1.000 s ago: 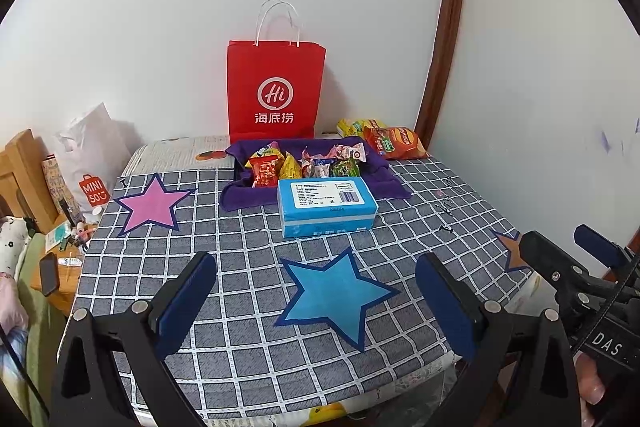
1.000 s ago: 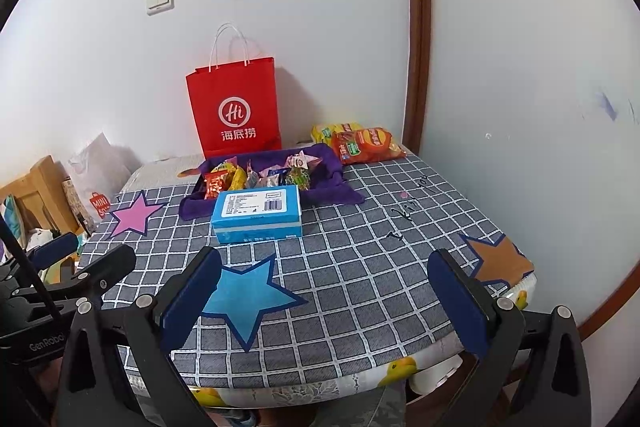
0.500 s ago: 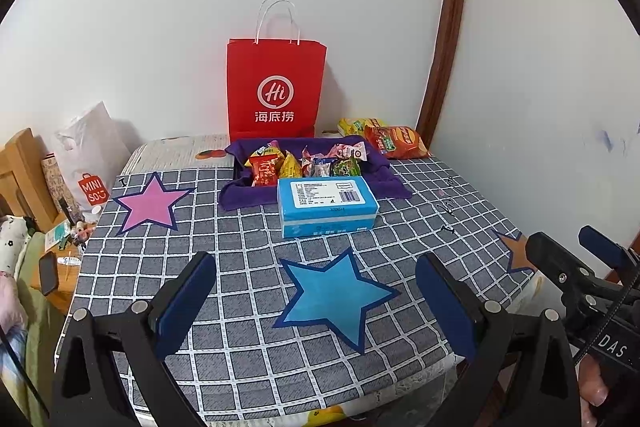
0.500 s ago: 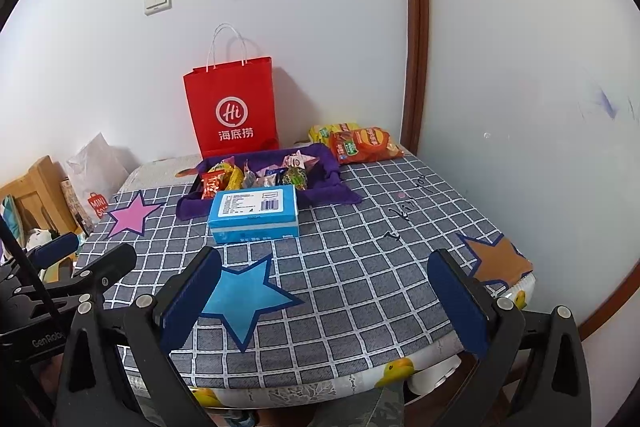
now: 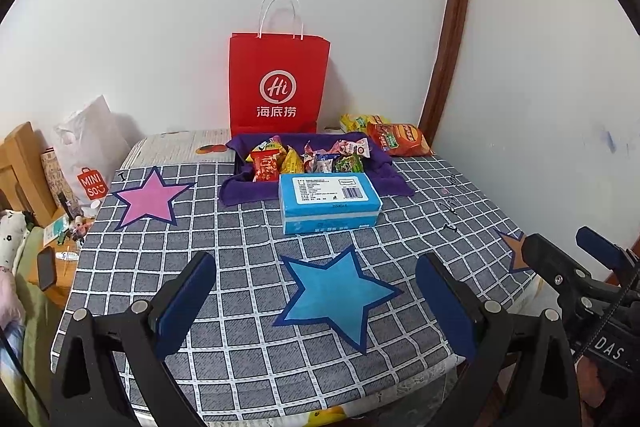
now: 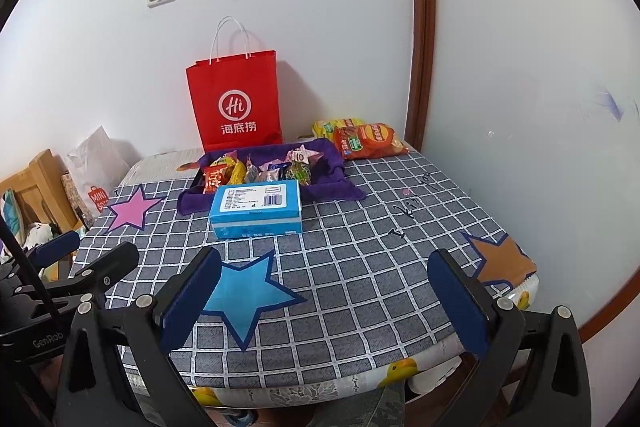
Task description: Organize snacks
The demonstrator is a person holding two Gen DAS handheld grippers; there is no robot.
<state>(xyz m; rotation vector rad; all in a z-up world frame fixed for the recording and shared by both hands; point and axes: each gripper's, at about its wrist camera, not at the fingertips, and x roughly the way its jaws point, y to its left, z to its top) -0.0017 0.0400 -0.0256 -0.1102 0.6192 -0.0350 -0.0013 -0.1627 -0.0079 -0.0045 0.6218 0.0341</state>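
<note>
Several small snack packets (image 5: 308, 159) lie in a tray lined with purple cloth (image 5: 396, 183) at the back of the table; they also show in the right wrist view (image 6: 256, 173). A blue box (image 5: 329, 202) (image 6: 256, 210) stands in front of the tray. An orange chip bag (image 5: 400, 139) (image 6: 370, 141) and a yellow bag (image 5: 358, 121) lie at the back right. My left gripper (image 5: 316, 301) and my right gripper (image 6: 324, 301) are both open and empty, held over the near table edge.
A red paper bag (image 5: 278, 83) stands against the wall behind the tray. The checked tablecloth (image 5: 240, 247) bears pink, blue and orange stars. A white Miniso bag (image 5: 86, 155) and wooden furniture stand left of the table. Walls close the back and right.
Both grippers have drifted slightly back and up from the table; the view shifts a little. Nothing on the table has moved.
</note>
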